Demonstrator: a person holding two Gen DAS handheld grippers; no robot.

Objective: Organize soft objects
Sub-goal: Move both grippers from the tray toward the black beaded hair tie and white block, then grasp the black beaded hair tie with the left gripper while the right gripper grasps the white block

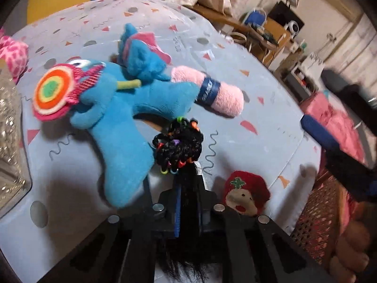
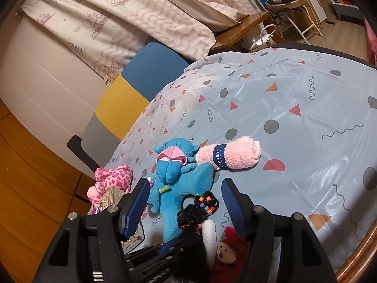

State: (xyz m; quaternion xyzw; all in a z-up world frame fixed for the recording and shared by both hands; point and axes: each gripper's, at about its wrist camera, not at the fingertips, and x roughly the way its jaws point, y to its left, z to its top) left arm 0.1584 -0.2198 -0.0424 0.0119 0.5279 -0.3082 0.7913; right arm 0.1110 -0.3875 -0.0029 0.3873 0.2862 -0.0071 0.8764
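My left gripper (image 1: pixel 188 184) is shut on a black braided hair bundle with coloured beads (image 1: pixel 179 145) and holds it just above the table; black hair hangs back between the fingers. The bundle also shows in the right wrist view (image 2: pixel 198 208). A blue plush toy with a rainbow lollipop (image 1: pixel 127 108) lies on the cloth, touching the bundle; it also shows in the right wrist view (image 2: pixel 181 184). A rolled pink towel with a blue band (image 1: pixel 212 92) lies beyond it (image 2: pixel 232 154). A red-hooded doll (image 1: pixel 245 193) sits close on the right. My right gripper (image 2: pixel 186 202) is open above the plush.
The round table carries a grey patterned cloth (image 2: pixel 294 99). A pink spotted plush (image 2: pixel 113 179) and a shiny silver box (image 1: pixel 9 141) sit at the left edge. A wicker basket (image 1: pixel 320 214) stands at the right. A chair (image 2: pixel 132 94) and bed stand behind.
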